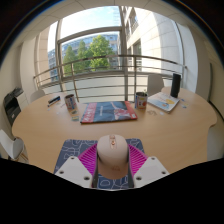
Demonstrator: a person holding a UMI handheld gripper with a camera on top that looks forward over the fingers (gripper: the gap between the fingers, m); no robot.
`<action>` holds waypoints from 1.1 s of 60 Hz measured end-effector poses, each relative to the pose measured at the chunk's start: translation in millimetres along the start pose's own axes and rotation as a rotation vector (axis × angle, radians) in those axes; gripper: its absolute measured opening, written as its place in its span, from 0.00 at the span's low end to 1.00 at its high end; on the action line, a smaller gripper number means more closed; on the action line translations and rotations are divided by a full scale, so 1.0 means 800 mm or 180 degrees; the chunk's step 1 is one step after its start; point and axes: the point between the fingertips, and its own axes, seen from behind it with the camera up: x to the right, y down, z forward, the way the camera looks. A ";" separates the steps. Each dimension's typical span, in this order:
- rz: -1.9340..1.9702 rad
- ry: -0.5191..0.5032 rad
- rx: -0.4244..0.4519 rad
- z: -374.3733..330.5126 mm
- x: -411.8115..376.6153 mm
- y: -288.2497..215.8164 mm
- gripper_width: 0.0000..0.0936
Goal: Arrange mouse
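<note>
Where the table (pixel 40 125) nears the camera, a pale mouse (pixel 113 152) sits on a patterned mat (pixel 72 150), pinched between the jaws of the gripper (pixel 113 163). Far centre: red book (pixel 107 111); right: cup (pixel 141 99).

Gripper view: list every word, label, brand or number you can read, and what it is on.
No text is readable.
Mouse, held in the jaws: no visible marking.
Red book on the table: cover print too small to read.
Cans: labels too blurred to read.
</note>
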 end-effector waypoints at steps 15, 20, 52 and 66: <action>-0.0040 0.0002 -0.0380 0.044 -0.037 0.085 0.55; -0.0106 0.0100 -0.0380 0.037 -0.037 0.091 0.64; -0.0395 0.0235 -0.0029 -0.212 -0.075 0.025 0.90; -0.0371 0.0185 -0.0035 -0.313 -0.085 0.063 0.90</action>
